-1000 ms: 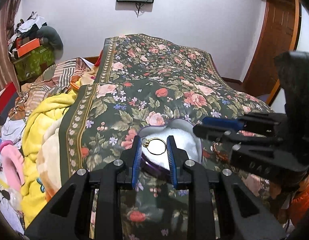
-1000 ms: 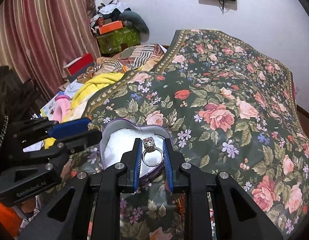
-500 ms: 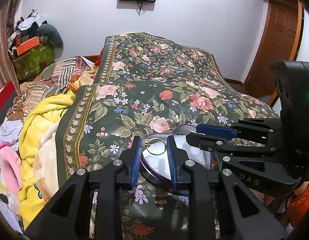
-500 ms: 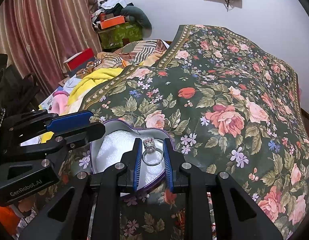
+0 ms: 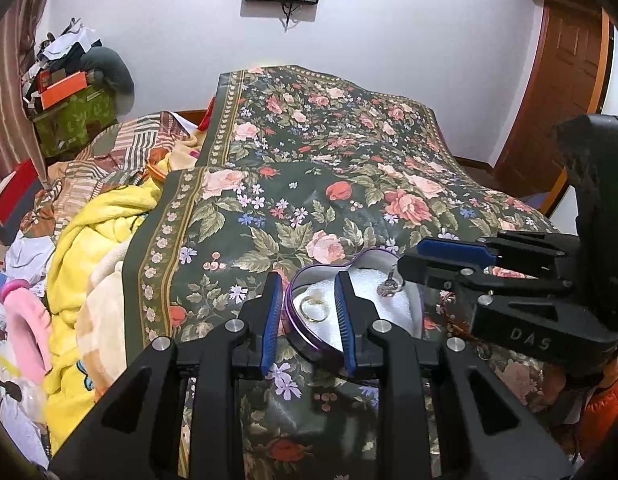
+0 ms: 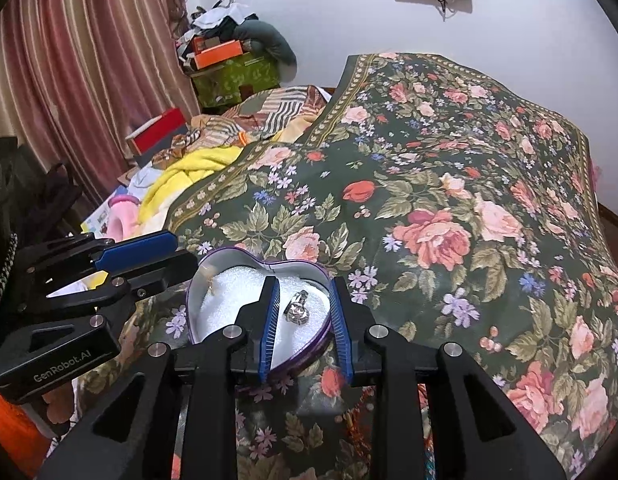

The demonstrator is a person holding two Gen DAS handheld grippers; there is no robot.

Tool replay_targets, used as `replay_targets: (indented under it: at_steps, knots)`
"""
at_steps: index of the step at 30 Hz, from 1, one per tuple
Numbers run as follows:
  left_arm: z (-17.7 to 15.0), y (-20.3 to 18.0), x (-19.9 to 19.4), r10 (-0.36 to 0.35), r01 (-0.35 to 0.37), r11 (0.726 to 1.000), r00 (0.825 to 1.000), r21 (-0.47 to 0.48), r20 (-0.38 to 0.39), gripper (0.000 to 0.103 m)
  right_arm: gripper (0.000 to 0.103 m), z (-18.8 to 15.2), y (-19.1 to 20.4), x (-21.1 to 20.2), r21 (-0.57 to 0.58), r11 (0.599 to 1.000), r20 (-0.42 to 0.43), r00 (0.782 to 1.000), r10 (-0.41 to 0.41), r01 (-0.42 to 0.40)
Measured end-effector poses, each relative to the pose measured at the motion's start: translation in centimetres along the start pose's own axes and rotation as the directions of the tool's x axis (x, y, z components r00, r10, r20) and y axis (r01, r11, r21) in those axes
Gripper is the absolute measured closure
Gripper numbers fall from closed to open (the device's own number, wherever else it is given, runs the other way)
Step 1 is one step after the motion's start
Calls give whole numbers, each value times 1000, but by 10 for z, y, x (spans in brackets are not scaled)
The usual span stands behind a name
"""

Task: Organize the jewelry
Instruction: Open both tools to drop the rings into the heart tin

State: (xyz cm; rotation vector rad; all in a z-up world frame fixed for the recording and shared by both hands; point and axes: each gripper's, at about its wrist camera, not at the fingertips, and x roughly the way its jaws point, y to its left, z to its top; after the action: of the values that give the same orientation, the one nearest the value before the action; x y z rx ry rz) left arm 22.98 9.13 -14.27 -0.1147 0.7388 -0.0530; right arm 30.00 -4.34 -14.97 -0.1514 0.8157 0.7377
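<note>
So there's a big bed under a dark green floral bedspread [image 6: 449,184], with a yellow blanket [image 5: 97,240] bunched up along its left side and a pink slipper [image 5: 23,320] further left near the floor. At the near edge of the bedspread sits a purple heart-shaped tin [image 6: 213,268] with white foam padding inside. Both tools hang right over it: the left gripper [image 5: 309,312] has its jaws spread apart with nothing pinched, and the right gripper [image 6: 303,312] is the same, jaws wide and holding nothing. Inside the tin, a plain gold ring [image 5: 315,309] is lying flat on the foam in the left part, right between the left gripper's fingers but not touching them. The silver ring [image 6: 296,309] with a chunky stone top rests on the foam in the right part, sitting loose between the right gripper's fingers.
</note>
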Motion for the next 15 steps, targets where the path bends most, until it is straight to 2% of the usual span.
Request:
replay_targets:
  at_steps: [8, 12, 15]
  knots:
    - [2, -18, -23, 8, -9, 999, 1000, 34, 25, 75, 78, -3, -9, -41, 26, 999, 55, 998, -38, 37]
    - [0, -34, -38, 15, -18, 998, 999, 66, 45, 64, 68, -12, -18, -66, 32, 995, 76, 993, -96, 94]
    - [-2, -46, -44, 4, -8, 997, 999, 82, 44, 64, 67, -21, -25, -82, 49, 991, 87, 988, -126, 122]
